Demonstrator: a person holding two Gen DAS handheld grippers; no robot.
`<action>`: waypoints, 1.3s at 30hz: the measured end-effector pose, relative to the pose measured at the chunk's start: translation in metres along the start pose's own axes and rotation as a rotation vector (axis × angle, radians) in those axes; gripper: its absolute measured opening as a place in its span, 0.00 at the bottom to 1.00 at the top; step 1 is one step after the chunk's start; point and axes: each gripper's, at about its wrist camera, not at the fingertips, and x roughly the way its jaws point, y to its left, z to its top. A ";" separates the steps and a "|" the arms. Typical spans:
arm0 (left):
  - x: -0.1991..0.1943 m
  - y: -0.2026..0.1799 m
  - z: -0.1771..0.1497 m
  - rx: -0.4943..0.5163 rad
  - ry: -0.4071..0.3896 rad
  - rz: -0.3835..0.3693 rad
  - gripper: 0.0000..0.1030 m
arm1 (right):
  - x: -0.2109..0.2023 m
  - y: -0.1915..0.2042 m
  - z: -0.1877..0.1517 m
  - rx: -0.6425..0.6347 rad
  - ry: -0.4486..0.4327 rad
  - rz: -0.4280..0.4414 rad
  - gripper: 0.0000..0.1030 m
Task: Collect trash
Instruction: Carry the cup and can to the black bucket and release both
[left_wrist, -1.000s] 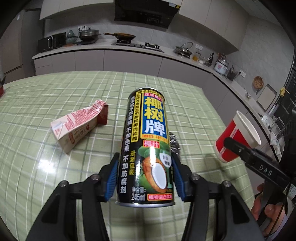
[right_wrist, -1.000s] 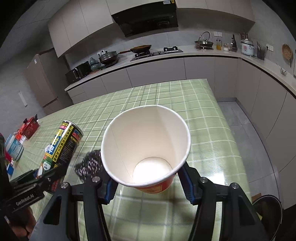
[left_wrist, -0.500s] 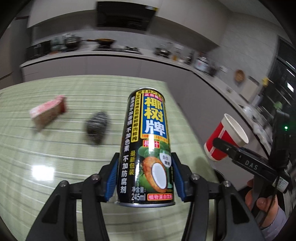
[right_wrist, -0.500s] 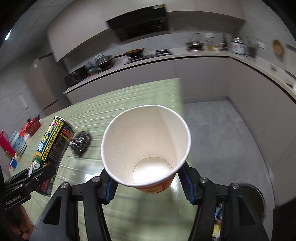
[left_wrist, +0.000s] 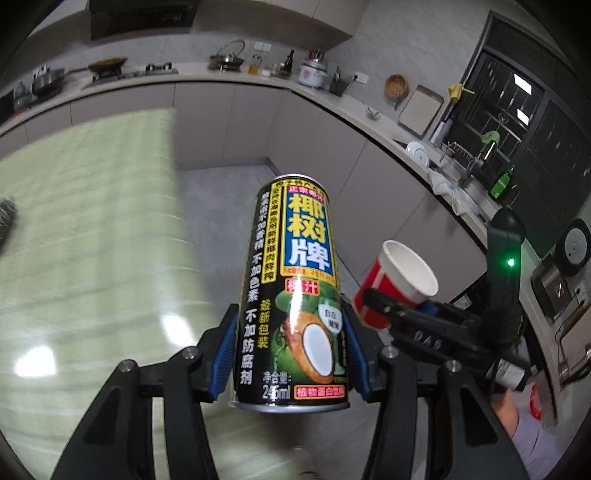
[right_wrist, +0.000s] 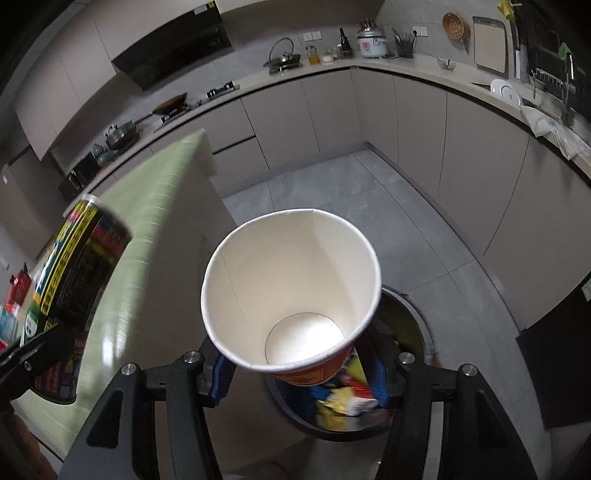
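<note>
Red paper cup (right_wrist: 291, 295), clamped by the right gripper (right_wrist: 299, 373) mouth-up over the floor's trash bin (right_wrist: 415, 317), presumably for dropping. Coconut-juice can (left_wrist: 293, 295), reading "椰树牌" and "245ml", is clamped upright in the left gripper (left_wrist: 290, 354), past the green-checked counter (left_wrist: 88, 236) edge.

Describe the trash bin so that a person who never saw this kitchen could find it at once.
Start from the green checked table and look down past its end to the grey tiled floor. There stands a round dark bin, open at the top, just below the red paper cup. It alone holds colourful wrappers.
</note>
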 end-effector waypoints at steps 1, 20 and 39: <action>0.010 -0.010 -0.002 -0.020 0.013 0.002 0.52 | 0.002 -0.012 -0.001 -0.008 0.011 0.005 0.59; 0.180 -0.019 -0.076 -0.220 0.286 0.255 0.69 | 0.119 -0.099 -0.035 -0.201 0.241 0.119 0.69; 0.058 -0.050 -0.015 -0.224 0.172 0.118 0.71 | 0.020 -0.089 0.030 -0.045 0.032 0.085 0.70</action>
